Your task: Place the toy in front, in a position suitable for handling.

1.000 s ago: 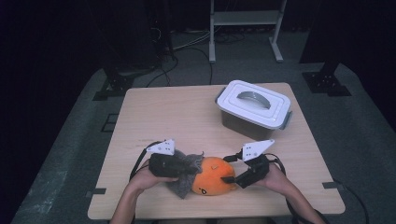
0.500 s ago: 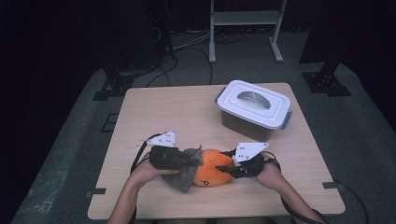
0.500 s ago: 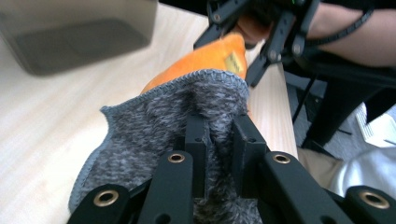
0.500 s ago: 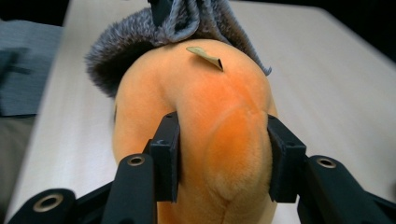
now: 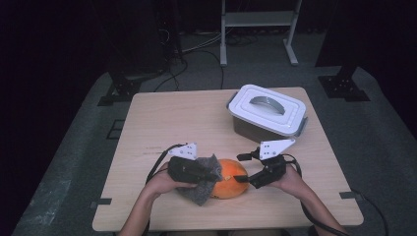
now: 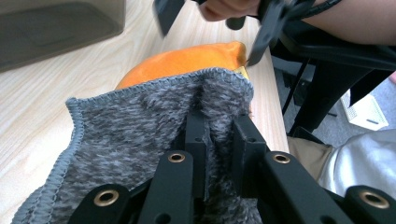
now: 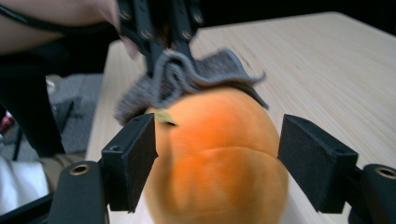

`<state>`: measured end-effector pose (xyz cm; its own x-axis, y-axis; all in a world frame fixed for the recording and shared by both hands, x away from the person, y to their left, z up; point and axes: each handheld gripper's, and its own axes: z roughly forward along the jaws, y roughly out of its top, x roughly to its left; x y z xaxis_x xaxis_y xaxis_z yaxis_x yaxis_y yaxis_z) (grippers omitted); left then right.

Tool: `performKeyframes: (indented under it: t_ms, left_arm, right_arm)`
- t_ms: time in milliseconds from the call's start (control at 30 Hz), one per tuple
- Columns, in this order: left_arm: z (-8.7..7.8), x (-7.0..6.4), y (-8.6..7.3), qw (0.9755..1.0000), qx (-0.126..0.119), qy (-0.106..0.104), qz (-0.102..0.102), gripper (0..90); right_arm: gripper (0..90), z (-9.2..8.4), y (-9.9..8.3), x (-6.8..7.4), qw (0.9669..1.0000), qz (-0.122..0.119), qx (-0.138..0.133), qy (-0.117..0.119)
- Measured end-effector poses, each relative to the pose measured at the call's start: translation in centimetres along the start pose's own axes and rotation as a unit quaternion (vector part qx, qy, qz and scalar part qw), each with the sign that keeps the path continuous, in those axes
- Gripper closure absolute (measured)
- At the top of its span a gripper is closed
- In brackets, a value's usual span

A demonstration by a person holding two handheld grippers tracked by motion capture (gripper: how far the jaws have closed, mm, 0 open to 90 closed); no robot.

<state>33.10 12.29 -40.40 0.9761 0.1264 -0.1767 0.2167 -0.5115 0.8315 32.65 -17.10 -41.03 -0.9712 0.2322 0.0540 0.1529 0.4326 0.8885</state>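
Orange plush fruit lies on the tabletop near the front edge, about midway along it. Its long axis runs roughly parallel to that front edge, left to right in the high view. In the right gripper view a small greenish stem tip shows on the upper left of the fruit, at the end toward the cloth; which way it points on the table is hard to tell exactly.

Grey knit cloth is draped over the left end of the fruit and hangs down onto the tabletop beside it. Left gripper has its jaws pinched tight on a fold of this cloth; in the left gripper view the fabric bunches up between the two black jaws, with the orange fruit just behind it. Left hand holds the gripper body.

Right gripper is at the right end of the fruit, jaws spread wide. In the right gripper view one jaw sits on each side of the fruit; left jaw looks touching or nearly so, right jaw stands apart from it. Not clamped. Right hand is behind it.

White lidded box with a grey handle sits near the back right corner of the tabletop, well apart from the fruit.
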Motion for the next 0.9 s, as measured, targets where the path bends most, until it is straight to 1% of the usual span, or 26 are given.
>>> performKeyframes:
  t_ms: [33, 67, 100, 167, 233, 300, 333, 367, 400, 467, 500, 533, 567, 600, 667, 733, 767, 800, 833, 867, 900]
  left_arm:
    - [-0.2, 0.0, -0.1, 0.9999, 0.005, 0.009, 0.002, 78.8]
    - [-0.2, 0.0, -0.1, 0.9999, 0.005, 0.009, 0.002, 78.8]
    - [-0.5, 0.0, -0.2, 0.9999, 0.005, 0.016, 0.002, 78.8]
    - [-1.0, 0.1, -0.6, 0.9997, -0.001, 0.024, -0.004, 78.8]
    - [-1.5, 0.1, -1.2, 0.9993, 0.005, 0.037, -0.008, 78.7]
    - [-1.8, 0.2, -1.7, 0.9989, 0.006, 0.044, -0.016, 78.4]
    - [-1.9, 0.2, -2.0, 0.9987, 0.007, 0.045, -0.02, 78.4]
    - [-2.0, 0.2, -2.2, 0.9987, 0.009, 0.046, -0.022, 78.3]
    - [-2.0, 0.2, -2.3, 0.9987, 0.007, 0.045, -0.023, 78.3]
    - [-2.0, 0.2, -2.4, 0.9988, 0.004, 0.041, -0.025, 78.1]
    - [-1.8, 0.1, -2.3, 0.999, -0.002, 0.038, -0.024, 78.1]
    - [-1.8, 0.1, -2.3, 0.999, -0.002, 0.038, -0.024, 78.2]
    - [-1.8, 0.1, -2.1, 0.9992, -0.003, 0.034, -0.02, 78.3]
    - [-1.7, 0.0, -1.9, 0.9993, -0.007, 0.03, -0.019, 78.3]
    - [-1.6, -0.1, -1.3, 0.9994, -0.017, 0.028, -0.014, 78.6]
    - [-1.3, -0.3, -0.5, 0.9995, -0.027, 0.017, -0.007, 78.6]
    - [-0.8, -0.5, 0.3, 0.9994, -0.035, 0.005, 0.004, 78.6]
    - [-0.8, -0.5, 0.3, 0.9994, -0.035, 0.005, 0.004, 78.6]
    - [-0.5, -0.7, 0.7, 0.9994, -0.032, 0.005, 0.01, 78.6]
    - [-0.2, -0.8, 0.9, 0.9996, -0.023, 0.009, 0.015, 78.6]
    - [0.1, -0.8, 0.9, 0.9997, -0.008, 0.014, 0.02, 78.6]
  right_arm:
    - [26.7, 1.1, -0.5, 0.1, 0.9998, 0.003, 0.016, 0.014]
    - [26.7, 1.1, -0.5, 0.1, 0.9998, 0.003, 0.016, 0.014]
    - [29.2, 1.6, -0.8, 0.4, 0.9998, -0.004, 0.02, 0.008]
    - [35.3, 1.9, -1.1, 0.8, 0.9996, -0.014, 0.025, -0.003]
    - [40.8, 1.6, -1.0, 0.9, 0.9991, -0.016, 0.035, -0.017]
    - [46.0, 1.1, -1.2, 1.0, 0.9985, -0.017, 0.042, -0.031]
    - [46.0, 1.1, -1.2, 1.0, 0.9985, -0.017, 0.042, -0.031]
    - [46.5, 0.9, -1.5, 0.8, 0.9987, -0.007, 0.038, -0.033]
    - [46.5, 0.9, -1.5, 0.8, 0.9987, -0.007, 0.038, -0.033]
    - [46.7, 0.8, -1.6, 0.7, 0.9987, 0.001, 0.034, -0.037]
    - [46.9, 0.8, -1.7, 0.6, 0.9987, 0.006, 0.033, -0.039]
    - [46.9, 0.8, -1.7, 0.6, 0.9987, 0.006, 0.033, -0.039]
    - [47.0, 0.9, -1.6, 0.6, 0.9986, 0.011, 0.031, -0.041]
    - [47.0, 0.9, -1.6, 0.6, 0.9986, 0.011, 0.031, -0.041]
    - [47.0, 1.0, -1.7, 0.5, 0.9985, 0.016, 0.027, -0.044]
    - [47.0, 1.0, -1.7, 0.4, 0.9985, 0.023, 0.024, -0.044]
    - [47.0, 1.2, -1.6, 0.5, 0.9984, 0.023, 0.023, -0.046]
    - [47.0, 1.2, -1.6, 0.5, 0.9984, 0.023, 0.023, -0.046]
    - [47.0, 1.3, -1.5, 0.5, 0.9983, 0.021, 0.023, -0.048]
    - [47.1, 1.3, -1.5, 0.6, 0.9983, 0.018, 0.026, -0.05]
    - [48.0, 1.1, -1.5, 0.6, 0.998, 0.02, 0.028, -0.052]
